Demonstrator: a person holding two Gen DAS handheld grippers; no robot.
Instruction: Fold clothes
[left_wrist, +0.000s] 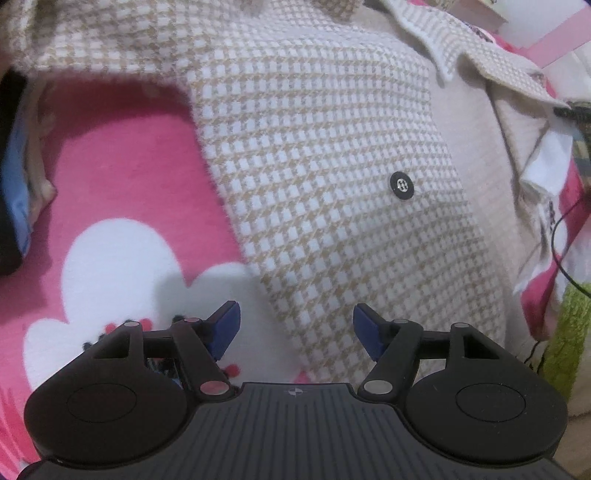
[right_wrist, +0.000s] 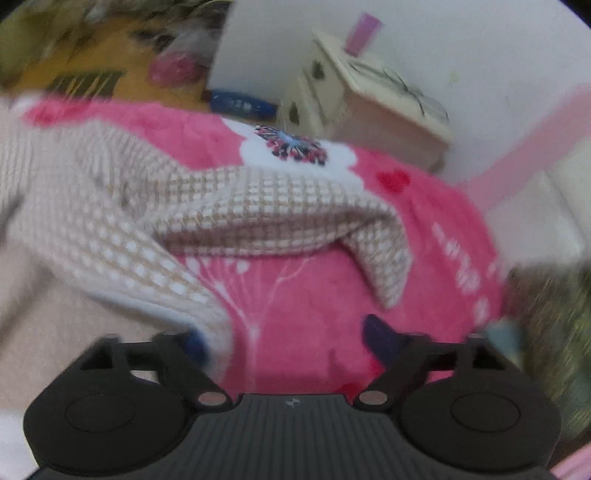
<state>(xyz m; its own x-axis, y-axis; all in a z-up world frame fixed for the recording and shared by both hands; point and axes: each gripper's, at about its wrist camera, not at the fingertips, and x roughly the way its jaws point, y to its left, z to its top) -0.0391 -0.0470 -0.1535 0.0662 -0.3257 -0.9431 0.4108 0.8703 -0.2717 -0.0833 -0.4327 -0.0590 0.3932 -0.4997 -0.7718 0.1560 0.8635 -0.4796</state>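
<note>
A beige-and-white houndstooth jacket (left_wrist: 314, 147) lies spread on a pink blanket with white flowers (left_wrist: 122, 206). Its black button (left_wrist: 402, 185), collar (left_wrist: 480, 55) and pale lining (left_wrist: 476, 140) face up. My left gripper (left_wrist: 297, 325) hovers over the jacket's lower edge. It is open, and its blue pads (left_wrist: 227, 325) stand apart on either side of the cloth edge without pressing it. In the blurred right wrist view a jacket sleeve (right_wrist: 295, 210) stretches across the blanket (right_wrist: 314, 295). My right gripper (right_wrist: 288, 336) is wide open above the pink blanket, its left finger (right_wrist: 195, 345) beside the jacket's edge.
A white tag (left_wrist: 546, 162) and a black cable (left_wrist: 561, 236) lie at the jacket's right side, with a green cloth (left_wrist: 569, 343) below them. A blue thing (left_wrist: 14, 192) sits at the left edge. Beyond the bed stand a cream cabinet (right_wrist: 369, 99) and a blue object (right_wrist: 240, 103) on the floor.
</note>
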